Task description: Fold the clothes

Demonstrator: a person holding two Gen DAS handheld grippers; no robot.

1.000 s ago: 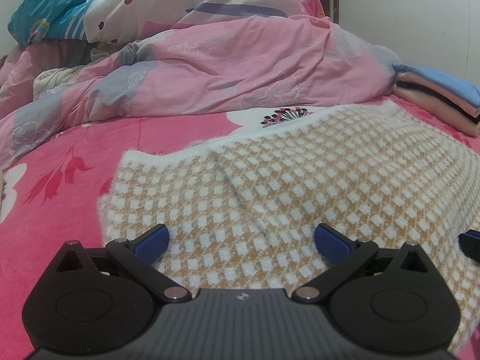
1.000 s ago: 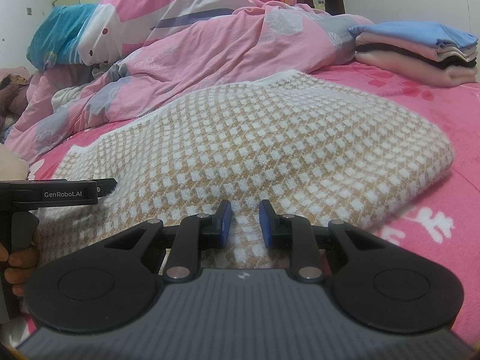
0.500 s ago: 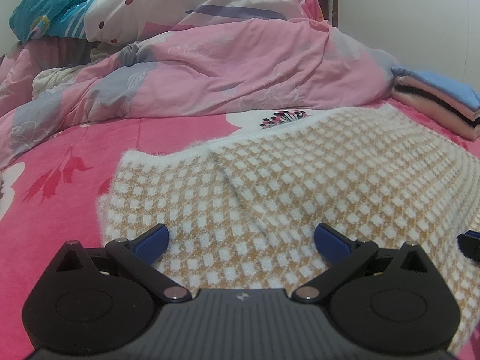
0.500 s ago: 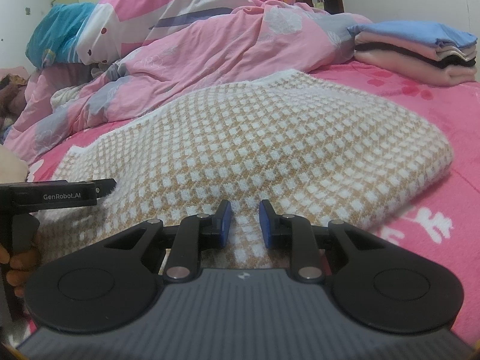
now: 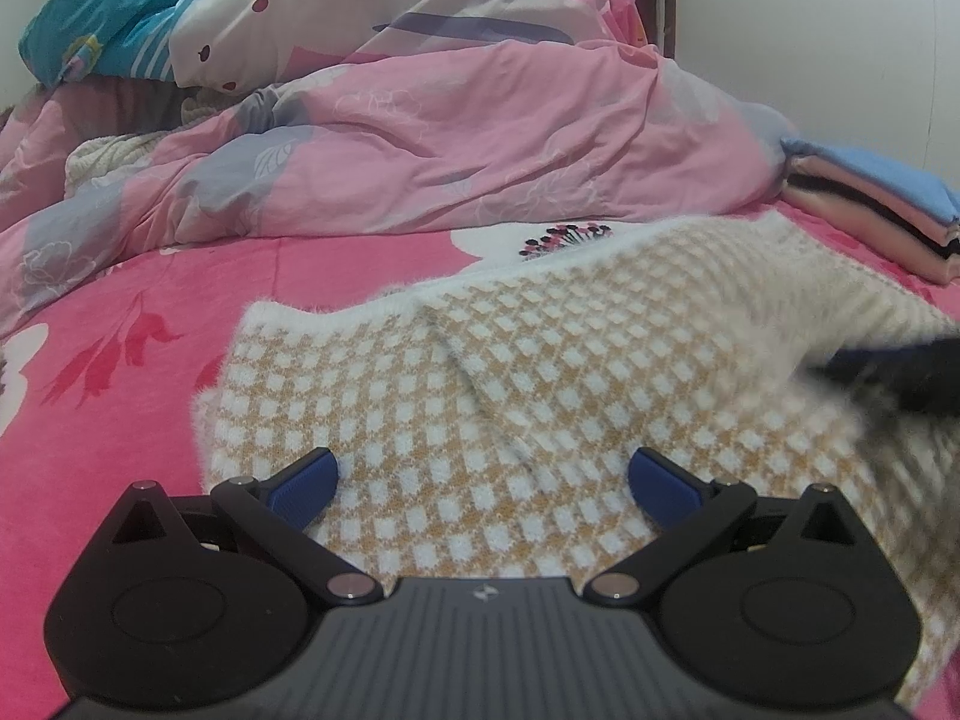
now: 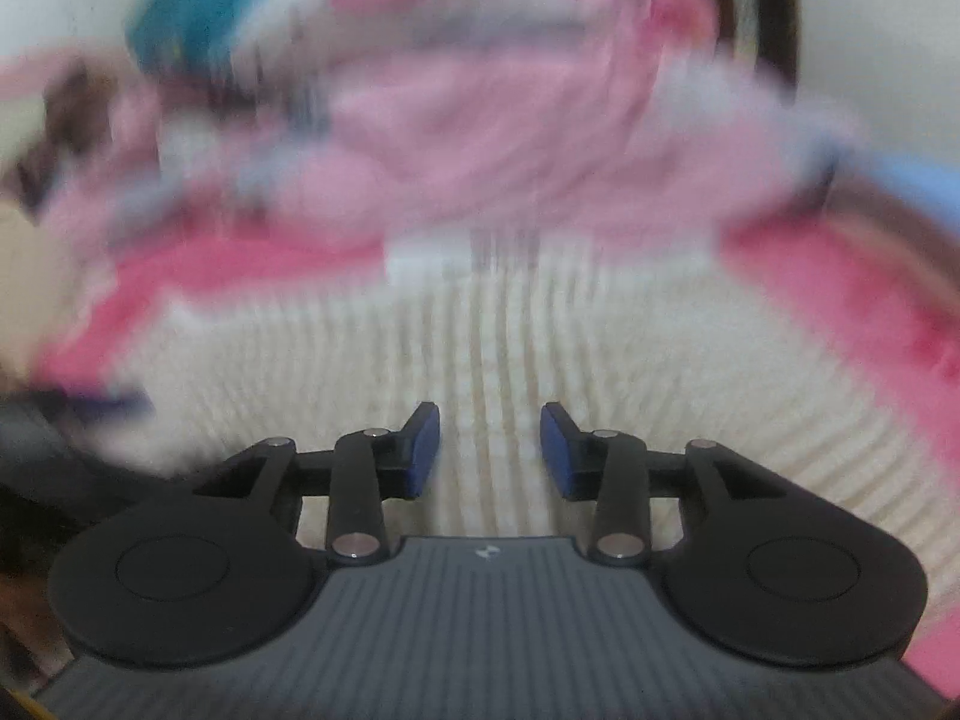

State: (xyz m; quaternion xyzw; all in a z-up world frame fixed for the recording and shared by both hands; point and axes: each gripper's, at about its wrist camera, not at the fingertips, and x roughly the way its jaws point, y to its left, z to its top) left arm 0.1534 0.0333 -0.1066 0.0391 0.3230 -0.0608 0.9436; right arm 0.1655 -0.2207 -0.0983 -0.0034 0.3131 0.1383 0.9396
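Observation:
A fuzzy tan-and-white checked sweater (image 5: 540, 384) lies spread on the pink bed sheet (image 5: 150, 360). My left gripper (image 5: 483, 483) is wide open and empty, low over the sweater's near edge. In the heavily blurred right wrist view the sweater (image 6: 600, 360) fills the middle. My right gripper (image 6: 489, 450) stands open over it with nothing between its blue pads. The right gripper also shows as a dark blur (image 5: 900, 372) at the right of the left wrist view, over the sweater.
A rumpled pink quilt (image 5: 420, 138) and a blue pillow (image 5: 108, 24) are heaped at the back. A stack of folded clothes (image 5: 870, 204) sits at the far right by the wall. The left gripper's blurred body (image 6: 72, 420) shows at the left.
My right gripper has opened wider and moved quickly up and forward over the sweater, blurring its view. The left gripper has stayed open and in place.

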